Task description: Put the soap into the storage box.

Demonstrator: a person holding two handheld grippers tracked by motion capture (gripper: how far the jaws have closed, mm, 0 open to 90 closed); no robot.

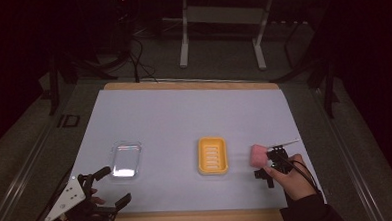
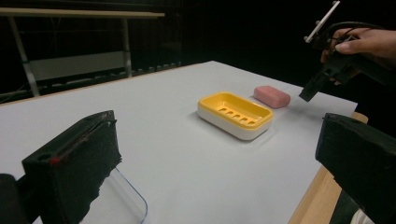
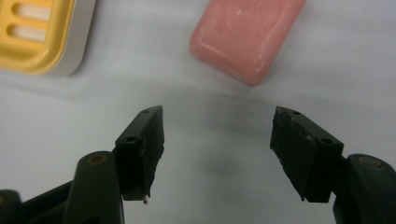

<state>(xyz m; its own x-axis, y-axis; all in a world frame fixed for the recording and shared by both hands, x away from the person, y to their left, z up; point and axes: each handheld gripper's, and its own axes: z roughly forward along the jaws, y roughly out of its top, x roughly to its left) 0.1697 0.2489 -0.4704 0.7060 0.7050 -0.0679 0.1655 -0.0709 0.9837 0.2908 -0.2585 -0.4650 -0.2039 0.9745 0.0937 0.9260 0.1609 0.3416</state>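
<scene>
The white paper-covered table [image 1: 184,116] carries three things in a row near the person's edge: a clear, shallow plastic lid [image 1: 126,159] at the left, a yellow slotted soap dish on a white base [image 1: 212,155] in the middle, and a pink bar of soap [image 1: 258,155] lying flat at the right, apart from the dish.

The right gripper [image 3: 217,121] hangs just short of the soap with its jaws spread wide and nothing between them. The bar lies askew to the jaws, so closing on its rounded corners could likely squirt the slick soap sideways or twist it out of the hold. Coming down too low might drag the jaw tips across the paper and wrinkle it.

The left gripper [image 1: 110,187] rests at the near left, jaws wide apart and empty, beside the lid; a careless swing there could knock the lid.
</scene>
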